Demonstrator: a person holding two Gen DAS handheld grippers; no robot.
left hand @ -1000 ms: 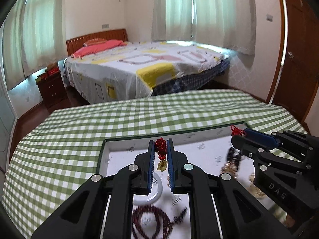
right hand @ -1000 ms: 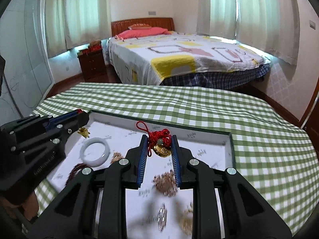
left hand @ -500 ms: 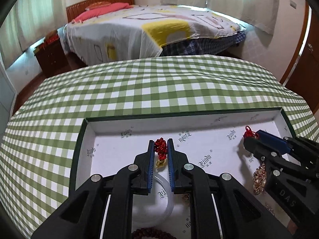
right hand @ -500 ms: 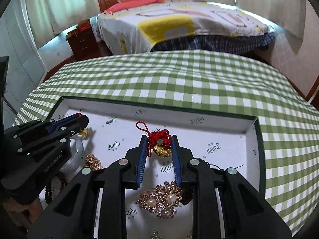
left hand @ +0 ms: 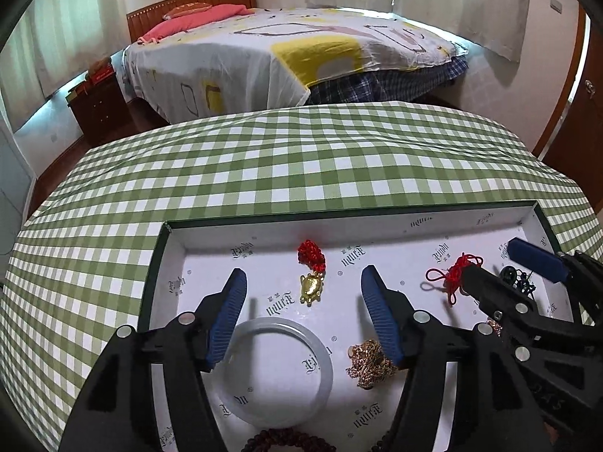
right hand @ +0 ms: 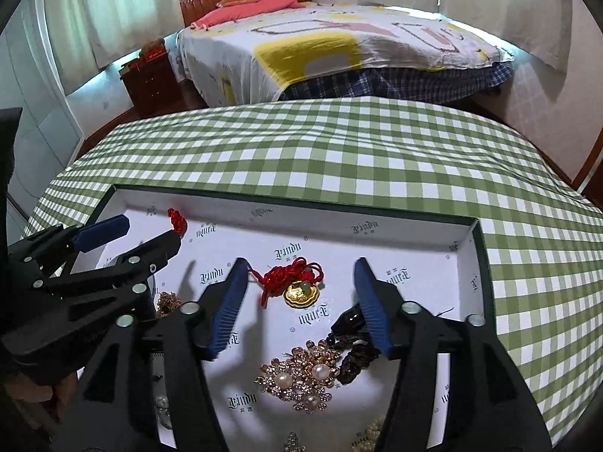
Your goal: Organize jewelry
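A white-lined jewelry box (left hand: 377, 215) (right hand: 475, 248) lies on the green checked table. My left gripper (left hand: 303, 301) is open over it. A gold turtle charm on a red knotted cord (left hand: 311, 286) lies on the box floor between its fingers. My right gripper (right hand: 301, 301) is open too. A gold lock charm with a red cord (right hand: 299, 290) lies between its fingers. The right gripper also shows in the left wrist view (left hand: 501, 267), and the left gripper in the right wrist view (right hand: 139, 235).
The box also holds a pale bangle (left hand: 324, 354), a gold chain (left hand: 371, 365), dark wooden beads (left hand: 290, 442), a pearl flower brooch (right hand: 301, 376) and a dark piece (right hand: 354, 358). The checked tablecloth (left hand: 264, 165) spreads around. A bed (left hand: 286, 52) stands behind.
Both grippers have opened and let go of their charms, which now lie on the box floor. Both grippers came lower over the box.
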